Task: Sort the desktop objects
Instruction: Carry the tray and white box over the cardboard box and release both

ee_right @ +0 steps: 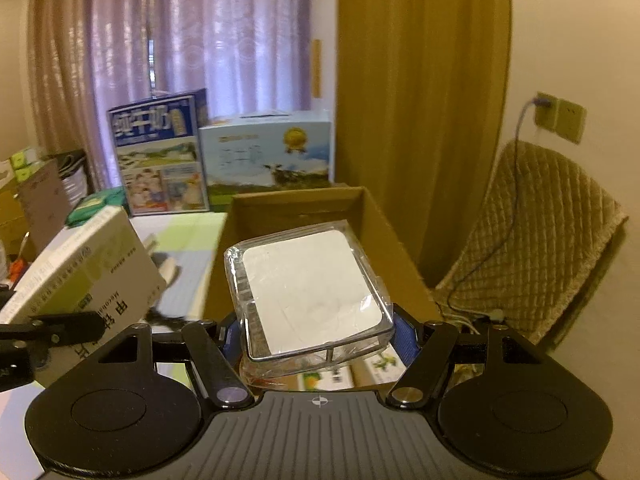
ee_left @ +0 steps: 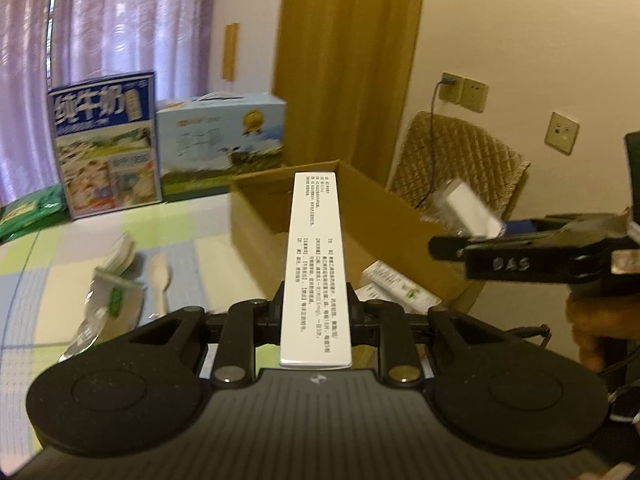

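My left gripper (ee_left: 316, 314) is shut on a long white medicine box (ee_left: 316, 256) with small black print, held edge-up and pointing at the open cardboard box (ee_left: 256, 216). In the right wrist view the same medicine box (ee_right: 84, 272) shows its broad face at the left, with the left gripper (ee_right: 76, 326) below it. My right gripper (ee_right: 316, 334) is shut on a clear-wrapped white pack (ee_right: 308, 288), held over the cardboard box (ee_right: 376, 220). From the left wrist view, the right gripper (ee_left: 460, 246) comes in from the right, carrying that pack (ee_left: 468, 208) above the box's right wall.
Small green-and-white cartons (ee_left: 400, 290) lie inside the cardboard box. On the checked tablecloth to the left lie white-green packets (ee_left: 114, 280) and a wooden spoon (ee_left: 160, 276). Two milk cartons (ee_left: 108, 144) stand at the back. A quilted chair (ee_right: 552, 240) stands on the right.
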The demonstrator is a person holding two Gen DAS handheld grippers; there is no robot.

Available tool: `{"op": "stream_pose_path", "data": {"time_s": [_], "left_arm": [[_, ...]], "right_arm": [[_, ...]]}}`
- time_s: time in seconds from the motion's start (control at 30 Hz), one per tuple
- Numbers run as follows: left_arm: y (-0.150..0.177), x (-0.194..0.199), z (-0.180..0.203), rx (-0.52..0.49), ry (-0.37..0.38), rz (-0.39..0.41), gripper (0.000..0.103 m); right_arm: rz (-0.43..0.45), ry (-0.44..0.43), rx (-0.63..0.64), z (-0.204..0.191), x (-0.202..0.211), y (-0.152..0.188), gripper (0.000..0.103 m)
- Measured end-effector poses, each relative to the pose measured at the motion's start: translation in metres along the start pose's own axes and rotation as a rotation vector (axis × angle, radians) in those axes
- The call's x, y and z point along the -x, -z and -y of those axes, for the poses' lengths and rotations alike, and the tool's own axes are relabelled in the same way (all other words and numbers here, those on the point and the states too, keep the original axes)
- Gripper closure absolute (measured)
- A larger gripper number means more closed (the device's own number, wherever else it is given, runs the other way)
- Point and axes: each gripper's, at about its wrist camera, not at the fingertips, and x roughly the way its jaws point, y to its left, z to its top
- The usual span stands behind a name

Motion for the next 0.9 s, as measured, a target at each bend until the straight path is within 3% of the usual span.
{"op": "stream_pose_path", "data": {"time_s": [0.43,0.9], "left_arm": [[-0.014,-0.047,0.025,-0.014,0.027,-0.045,0.083],[-0.023,-0.073,0.03,-0.005,0.038,-0.052,0.083]], "right_arm": [[-0.044,-0.008,-0.024,0.029,-0.022,0.005,0.035],[-0.068,-0.009,-0.039,0.038,-0.037,0.004,0.035]]}}
